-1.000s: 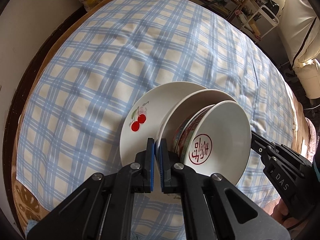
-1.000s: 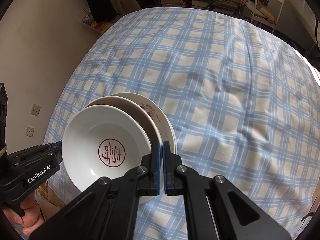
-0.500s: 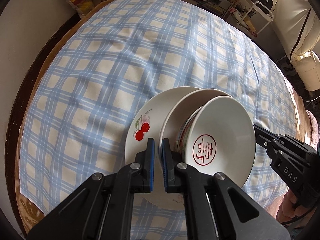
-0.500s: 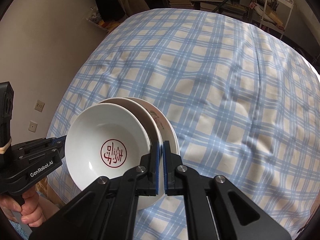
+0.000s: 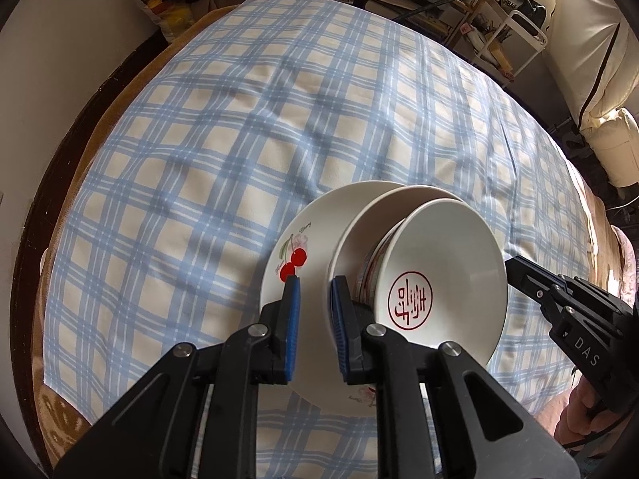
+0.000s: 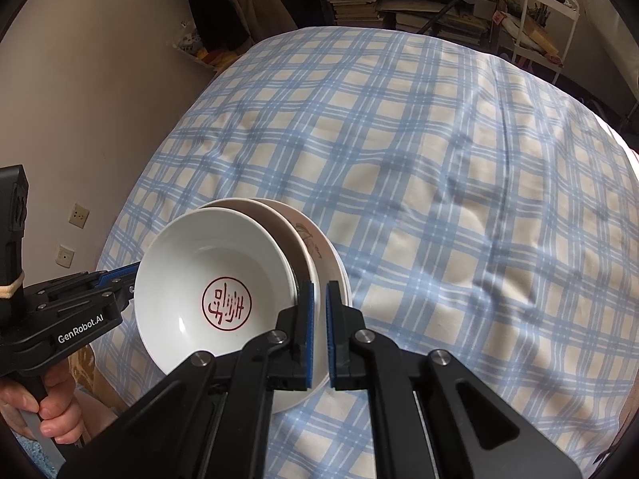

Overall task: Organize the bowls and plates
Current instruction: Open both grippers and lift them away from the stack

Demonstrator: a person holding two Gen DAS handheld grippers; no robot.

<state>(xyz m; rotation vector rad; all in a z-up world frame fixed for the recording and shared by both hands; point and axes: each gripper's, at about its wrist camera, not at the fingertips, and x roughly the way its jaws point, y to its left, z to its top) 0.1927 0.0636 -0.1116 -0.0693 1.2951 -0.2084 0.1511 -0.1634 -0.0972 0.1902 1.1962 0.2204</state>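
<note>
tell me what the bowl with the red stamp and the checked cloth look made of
Bowl: looks like glazed ceramic or porcelain, given its smooth white surface with soft highlights; melamine can't be ruled out. Cloth: woven fabric, probably cotton, matte with soft creases.

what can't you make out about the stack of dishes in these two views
- patterned bowl: left wrist view, only a strip of outer wall shows; the seal bowl nested in it hides the rest
- cherry plate near rim: left wrist view, behind the left claw, whose jaws have just been opening
- middle plate inside: both views, covered by the bowls; the right claw is shut on its rim
</note>
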